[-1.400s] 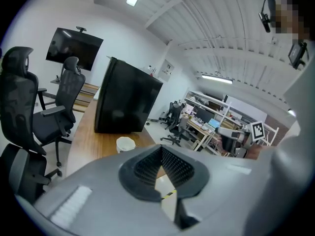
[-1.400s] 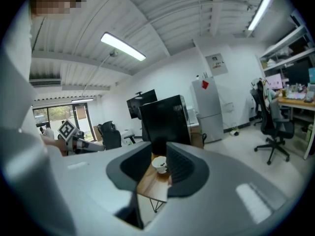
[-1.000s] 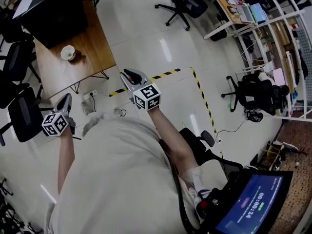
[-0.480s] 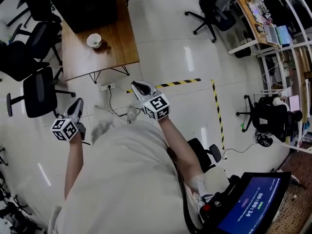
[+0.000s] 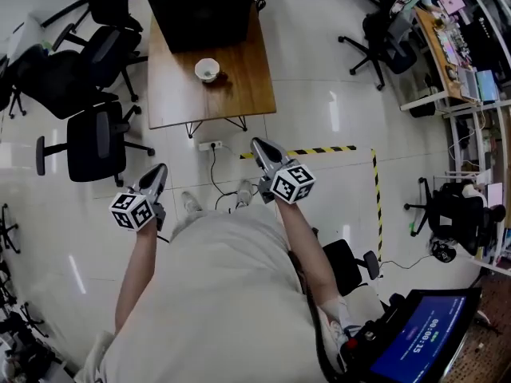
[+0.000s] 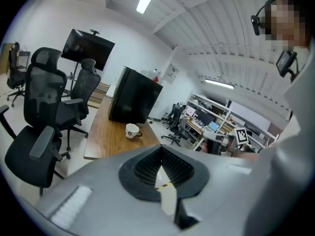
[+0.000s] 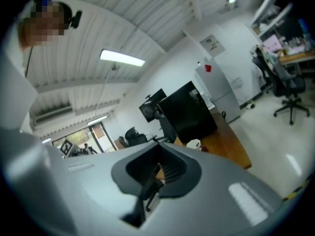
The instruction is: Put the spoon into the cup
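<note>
Upright cup (image 5: 207, 69) on table (image 5: 247, 94), handle to its right.
Left gripper (image 5: 159, 169) closed, empty; right gripper (image 5: 258, 144) just closed, empty.

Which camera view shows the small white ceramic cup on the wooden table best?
The left gripper view: the white cup stands whole, side-on and largest. The head view shows it small, from above; the right gripper view shows it tiny and blurred.

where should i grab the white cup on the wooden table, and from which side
Pinch the cup at its rim, one jaw inside and one outside, coming down from above: it stands upright on the table with its mouth open upward. Something dark juts from its side, maybe a handle, but it is too small to judge.
</note>
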Action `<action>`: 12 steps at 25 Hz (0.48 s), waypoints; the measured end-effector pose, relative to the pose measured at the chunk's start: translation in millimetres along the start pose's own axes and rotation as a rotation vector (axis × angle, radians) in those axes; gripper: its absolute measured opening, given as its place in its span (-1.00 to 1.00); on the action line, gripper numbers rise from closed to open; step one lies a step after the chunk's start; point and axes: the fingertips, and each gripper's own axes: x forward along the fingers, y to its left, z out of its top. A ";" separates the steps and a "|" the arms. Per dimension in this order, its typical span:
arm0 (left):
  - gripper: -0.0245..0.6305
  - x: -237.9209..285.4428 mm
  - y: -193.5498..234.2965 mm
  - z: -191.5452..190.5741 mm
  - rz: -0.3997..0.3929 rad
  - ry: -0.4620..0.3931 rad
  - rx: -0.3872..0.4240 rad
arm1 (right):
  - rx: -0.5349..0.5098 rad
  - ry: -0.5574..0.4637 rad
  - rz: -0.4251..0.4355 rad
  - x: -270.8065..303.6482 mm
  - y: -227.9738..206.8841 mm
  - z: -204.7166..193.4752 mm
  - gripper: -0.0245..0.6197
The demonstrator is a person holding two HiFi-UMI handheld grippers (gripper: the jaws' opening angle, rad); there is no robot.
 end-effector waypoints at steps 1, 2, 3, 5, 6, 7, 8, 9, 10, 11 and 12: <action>-0.93 -5.0 6.1 3.4 -0.005 0.005 0.007 | 0.049 -0.035 -0.014 4.1 2.9 5.6 -0.91; -0.93 -9.0 13.1 7.5 -0.008 0.007 0.007 | 0.080 -0.060 -0.027 9.5 4.7 10.1 -0.91; -0.93 -12.6 20.2 11.8 -0.010 0.003 0.002 | 0.101 -0.078 -0.036 15.6 6.1 13.6 -0.91; -0.94 -20.5 35.5 17.8 -0.008 -0.005 -0.005 | 0.126 -0.102 -0.046 27.5 10.6 17.9 -0.91; -0.94 -25.0 44.4 17.8 -0.002 -0.005 -0.005 | 0.126 -0.109 -0.055 31.7 13.9 17.7 -0.90; -0.94 -29.4 53.6 15.6 0.007 -0.002 -0.006 | 0.119 -0.112 -0.068 34.0 16.8 15.6 -0.90; -0.94 -33.1 62.5 12.8 0.016 0.001 -0.008 | 0.110 -0.114 -0.082 35.3 18.6 12.5 -0.89; -0.94 -35.4 70.6 10.5 0.023 0.001 -0.010 | 0.103 -0.115 -0.096 36.6 19.1 9.4 -0.86; -0.94 -36.1 77.2 9.2 0.026 -0.002 -0.012 | 0.093 -0.113 -0.109 38.1 18.2 6.3 -0.83; -0.94 -34.8 81.5 7.6 0.025 -0.006 -0.016 | 0.073 -0.103 -0.125 38.8 15.8 2.3 -0.80; -0.94 -31.8 83.1 4.5 0.019 -0.006 -0.026 | 0.041 -0.078 -0.145 37.4 11.8 -3.7 -0.76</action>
